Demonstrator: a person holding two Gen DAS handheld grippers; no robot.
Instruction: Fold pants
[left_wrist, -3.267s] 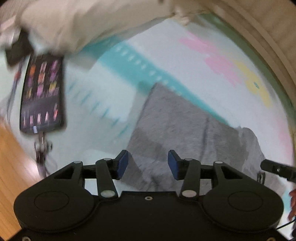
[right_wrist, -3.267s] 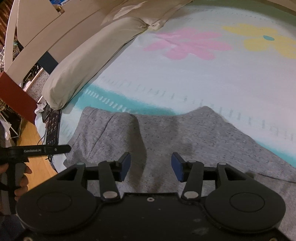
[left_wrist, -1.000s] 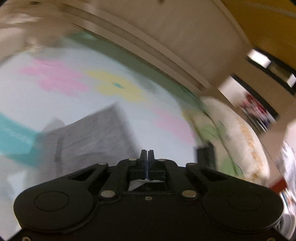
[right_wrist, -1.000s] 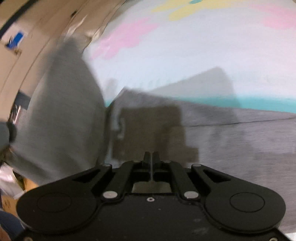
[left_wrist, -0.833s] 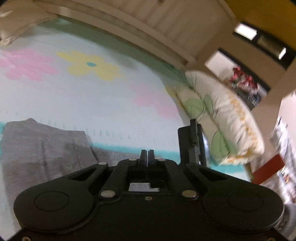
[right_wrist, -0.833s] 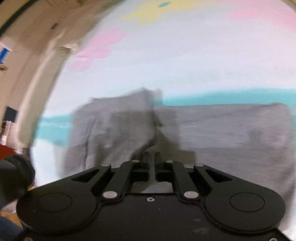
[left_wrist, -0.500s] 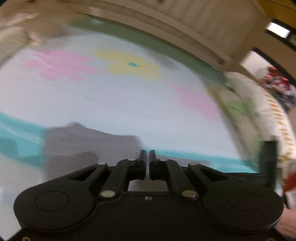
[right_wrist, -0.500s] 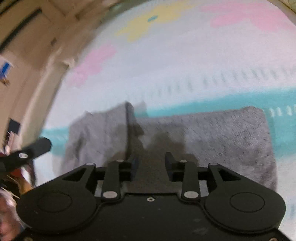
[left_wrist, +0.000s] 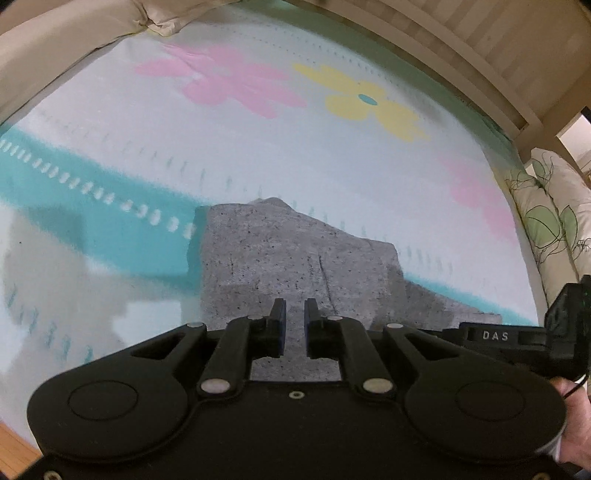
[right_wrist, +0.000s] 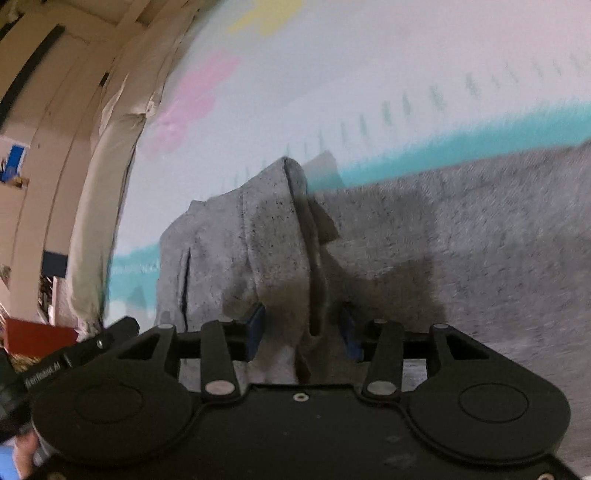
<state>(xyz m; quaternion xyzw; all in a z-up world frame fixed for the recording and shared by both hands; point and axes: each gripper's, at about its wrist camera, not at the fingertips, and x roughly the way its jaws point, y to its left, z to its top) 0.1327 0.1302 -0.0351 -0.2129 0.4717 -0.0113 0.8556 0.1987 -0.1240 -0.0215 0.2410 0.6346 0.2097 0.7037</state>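
The grey pants (left_wrist: 295, 258) lie folded on the flowered bed sheet (left_wrist: 258, 155), just beyond my left gripper (left_wrist: 294, 322). Its jaws are opening, a narrow gap apart, with grey cloth showing below the gap and nothing pinched. In the right wrist view the pants (right_wrist: 461, 236) spread to the right, and a raised fold of them (right_wrist: 280, 236) stands between the fingers of my right gripper (right_wrist: 302, 330). Those jaws are opening wide and the pads are off the cloth. The right gripper's body (left_wrist: 517, 336) shows at the left wrist view's right edge.
A beige pillow (left_wrist: 55, 48) lies at the head of the bed, a leaf-print pillow (left_wrist: 554, 229) at its right side. A wooden bed frame (left_wrist: 461, 48) runs behind. A red box (right_wrist: 37, 338) and a hand on the other gripper (right_wrist: 70, 360) show at the left.
Both grippers were shut a second ago and now stand apart, the right one wider. Both have come down close over the pants, and the lifted cloth now rests on the bed.
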